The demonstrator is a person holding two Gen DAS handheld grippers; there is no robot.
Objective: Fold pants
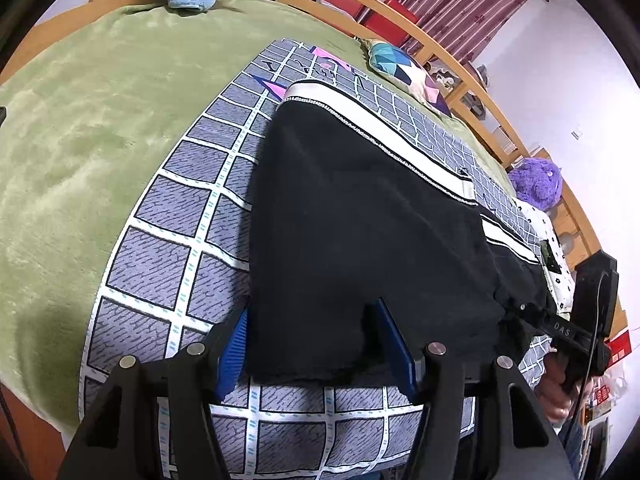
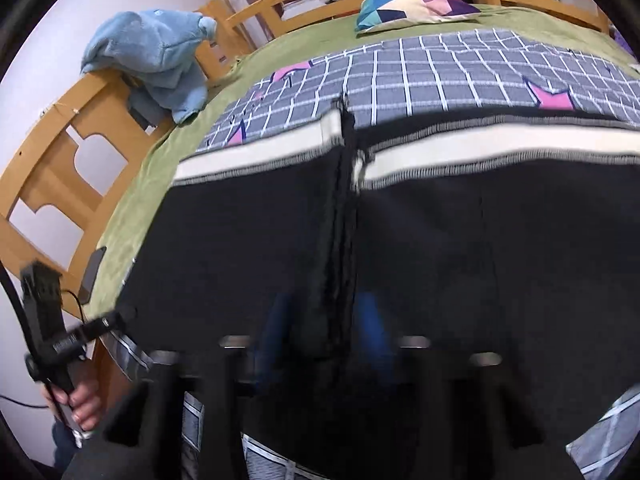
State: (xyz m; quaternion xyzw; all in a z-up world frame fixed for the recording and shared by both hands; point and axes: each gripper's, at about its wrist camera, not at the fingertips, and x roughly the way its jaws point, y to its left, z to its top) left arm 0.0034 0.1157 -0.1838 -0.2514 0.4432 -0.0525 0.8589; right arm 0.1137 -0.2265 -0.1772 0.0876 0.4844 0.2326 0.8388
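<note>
Black pants (image 1: 360,220) with a cream side stripe (image 1: 384,132) lie flat on a grey grid-patterned sheet (image 1: 180,220). My left gripper (image 1: 316,344) stands open over a leg end, its blue pads (image 1: 236,348) either side of the hem. My right gripper (image 2: 326,332) is blurred in its own view. It is shut on a raised ridge of the black cloth (image 2: 338,280) where the two stripes (image 2: 500,148) meet. From the left wrist view the right gripper (image 1: 516,308) reaches the pants' right edge. The left gripper (image 2: 128,313) shows at the pants' left edge, held by a hand (image 2: 82,400).
A green blanket (image 1: 100,120) covers the bed inside a wooden frame (image 2: 60,160). A blue fleece (image 2: 152,52) hangs over the rail. A colourful pillow (image 2: 416,8) lies at the far side, a purple plush (image 1: 536,180) to the right. A dark flat object (image 2: 94,268) rests near the blanket's edge.
</note>
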